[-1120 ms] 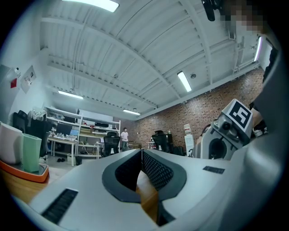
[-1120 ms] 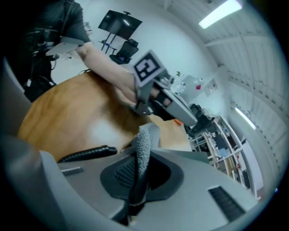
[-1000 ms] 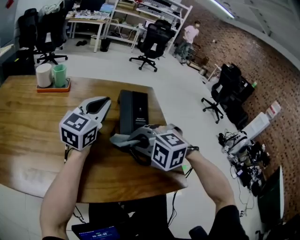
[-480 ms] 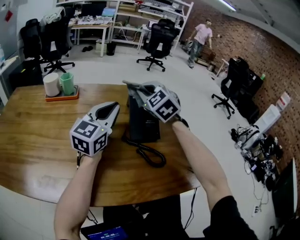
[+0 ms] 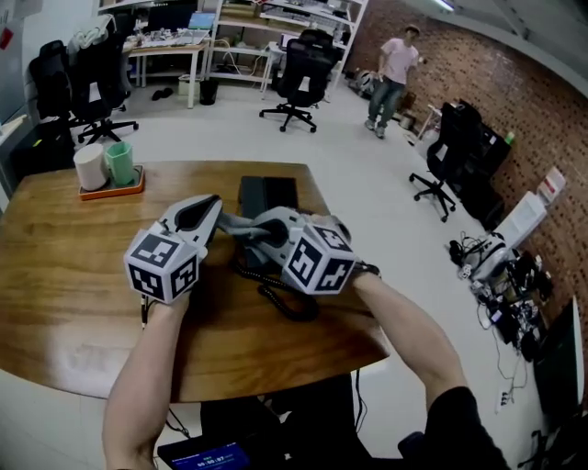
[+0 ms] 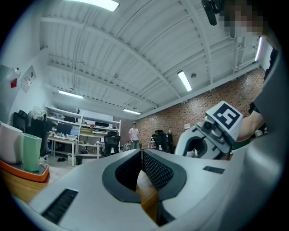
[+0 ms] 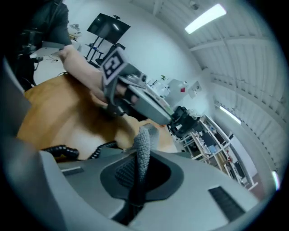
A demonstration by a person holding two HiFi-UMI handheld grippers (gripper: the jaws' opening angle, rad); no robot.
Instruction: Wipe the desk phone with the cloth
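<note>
grey cloth pinched in right gripper fingers, at near end of black phone on wood tabletop. contact with phone unclear. left gripper just beside, fingers pressed together, nothing between them.

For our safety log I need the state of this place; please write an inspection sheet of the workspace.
Surface: wooden table, glossy, with a rounded edge.
Job's things: desk phone lies on the table; cloth is gripped by the right claw.
Clutter: tray holding a white cup and a green cup, far left.
Grippers: left claw shut, empty; right claw shut on the cloth.
Cables: coiled cord on the table near the phone; loose cables on the floor, right.
Surroundings: office chairs, shelves, brick wall, a person standing far off.
</note>
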